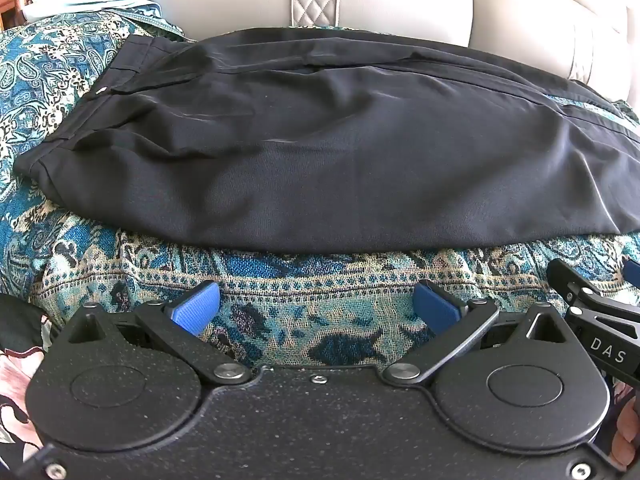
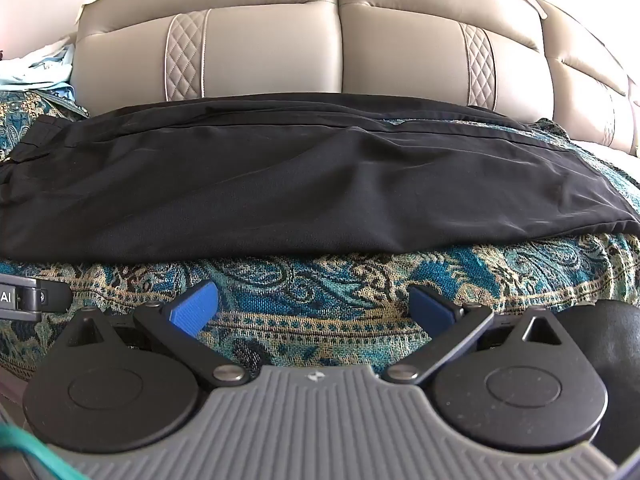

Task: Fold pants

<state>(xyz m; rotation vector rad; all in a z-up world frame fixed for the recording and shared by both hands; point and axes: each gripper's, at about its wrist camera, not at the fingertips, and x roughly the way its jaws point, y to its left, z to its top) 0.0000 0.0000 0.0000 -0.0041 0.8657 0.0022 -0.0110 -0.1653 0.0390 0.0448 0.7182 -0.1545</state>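
Black pants (image 1: 320,152) lie lengthwise on a blue paisley throw (image 1: 304,280), folded leg on leg, waistband at the left. They also show in the right wrist view (image 2: 304,184), legs running off to the right. My left gripper (image 1: 316,308) is open and empty, a short way in front of the pants' near edge. My right gripper (image 2: 314,306) is open and empty, likewise just short of the near edge. The right gripper's body also shows at the right edge of the left wrist view (image 1: 592,312).
A beige leather sofa back (image 2: 340,48) rises behind the pants. Light blue cloth (image 2: 40,68) is piled at the far left. The paisley throw (image 2: 320,276) covers the seat around the pants.
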